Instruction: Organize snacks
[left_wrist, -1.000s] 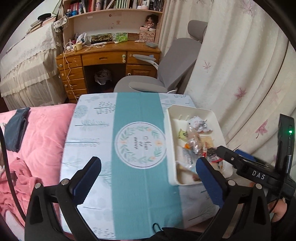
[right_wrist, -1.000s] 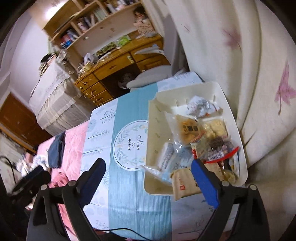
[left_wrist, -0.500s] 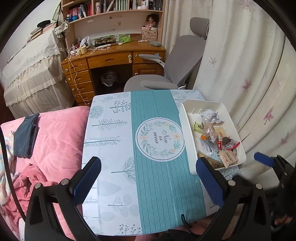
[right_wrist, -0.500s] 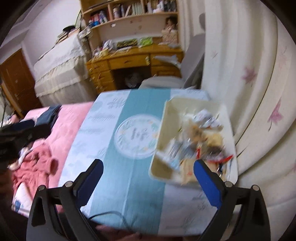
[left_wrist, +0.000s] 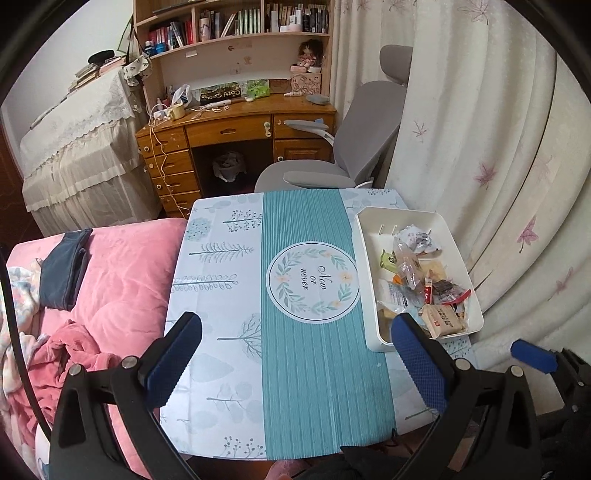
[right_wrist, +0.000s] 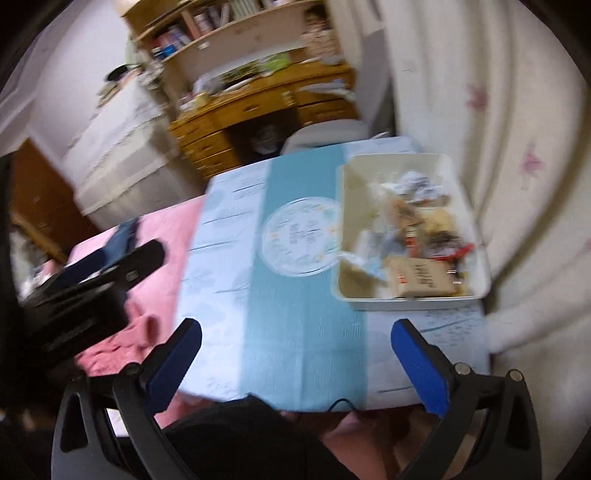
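A white tray full of mixed snack packets sits at the right edge of the small table; a tan wrapped bar lies at its near end. The tray also shows in the blurred right wrist view. My left gripper is open and empty, held back above the table's near edge. My right gripper is open and empty, also held back near the front edge, below the tray. The right gripper's blue fingertip shows at lower right in the left wrist view.
The table has a teal and pale blue cloth. A pink quilted bed lies to its left, a grey office chair and wooden desk behind, and curtains close on the right.
Both grippers have pulled back and up from the tray toward the table's near edge. The tray looks smaller and farther. Both stay open and empty.
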